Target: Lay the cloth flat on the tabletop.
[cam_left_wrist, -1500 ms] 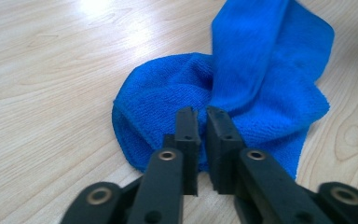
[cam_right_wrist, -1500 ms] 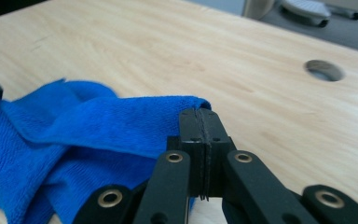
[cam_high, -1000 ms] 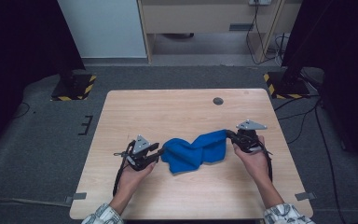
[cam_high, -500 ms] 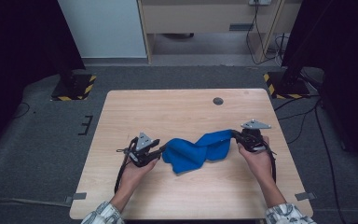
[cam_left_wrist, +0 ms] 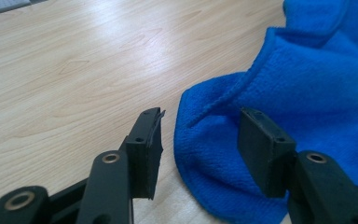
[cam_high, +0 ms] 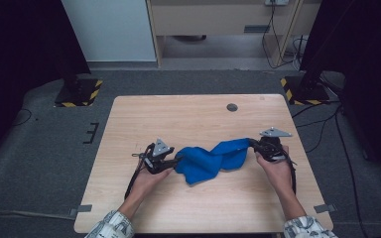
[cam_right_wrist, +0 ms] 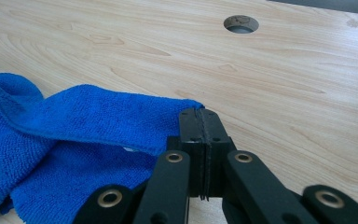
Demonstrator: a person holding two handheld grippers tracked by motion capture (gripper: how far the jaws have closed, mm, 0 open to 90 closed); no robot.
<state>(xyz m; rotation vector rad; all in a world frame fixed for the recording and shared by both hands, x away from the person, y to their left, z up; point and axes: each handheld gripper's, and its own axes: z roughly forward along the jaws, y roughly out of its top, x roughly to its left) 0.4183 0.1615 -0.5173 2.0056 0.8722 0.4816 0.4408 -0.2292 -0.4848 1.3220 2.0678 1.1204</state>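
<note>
A crumpled blue cloth (cam_high: 212, 158) lies on the wooden table (cam_high: 193, 119) between both hands. My right gripper (cam_high: 253, 145) is shut on the cloth's right corner and holds it a little off the table; in the right gripper view the jaws meet over the blue cloth's (cam_right_wrist: 88, 121) edge at the gripper (cam_right_wrist: 199, 115). My left gripper (cam_high: 177, 161) stands open at the cloth's left end. In the left gripper view the blue cloth (cam_left_wrist: 303, 93) has a folded edge lying between the spread jaws of that gripper (cam_left_wrist: 200, 135), which rest low over the table.
A round cable hole (cam_high: 232, 107) sits in the table near its far right; it shows as the hole (cam_right_wrist: 240, 23) in the right gripper view. Dark stands with yellow-black bases (cam_high: 79, 94) flank the table's far corners.
My right gripper has pulled the cloth's corner to the right, stretching the cloth out. The left gripper has stayed at the left end.
</note>
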